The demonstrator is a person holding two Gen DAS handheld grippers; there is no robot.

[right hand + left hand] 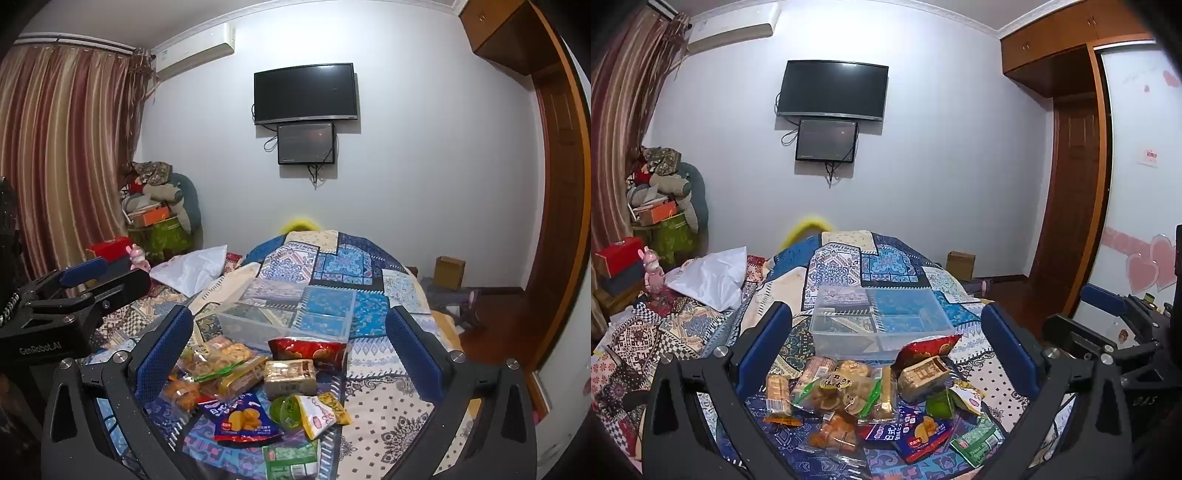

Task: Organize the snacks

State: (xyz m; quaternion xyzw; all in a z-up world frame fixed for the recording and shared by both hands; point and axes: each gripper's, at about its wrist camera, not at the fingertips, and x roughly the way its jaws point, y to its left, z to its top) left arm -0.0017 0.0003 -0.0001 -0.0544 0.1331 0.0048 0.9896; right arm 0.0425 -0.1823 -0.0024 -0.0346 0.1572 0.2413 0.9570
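Left wrist view: my left gripper (886, 350) hangs with its jaws spread wide and nothing between them, poised above the snack pile (871, 395) on the bed (990, 384). Right wrist view confirms the same of my right gripper (288, 350): wide apart, empty, aimed at the same heap. The snacks lie loose and overlapping on the patchwork quilt, nearest to me. A clear plastic bin (879, 321) sits just beyond them, touching the red packet (923, 349) at the pile's far edge, and it appears empty. I judge it is placed there as the destination, close enough that each packet needs only a short carry. A beige wrapped block (290, 374) and a blue chip bag (242, 419) lie uppermost and unobstructed, so either suits a first pick. No sorting appears done yet. Crinkly wrappers may slip under a pinch.
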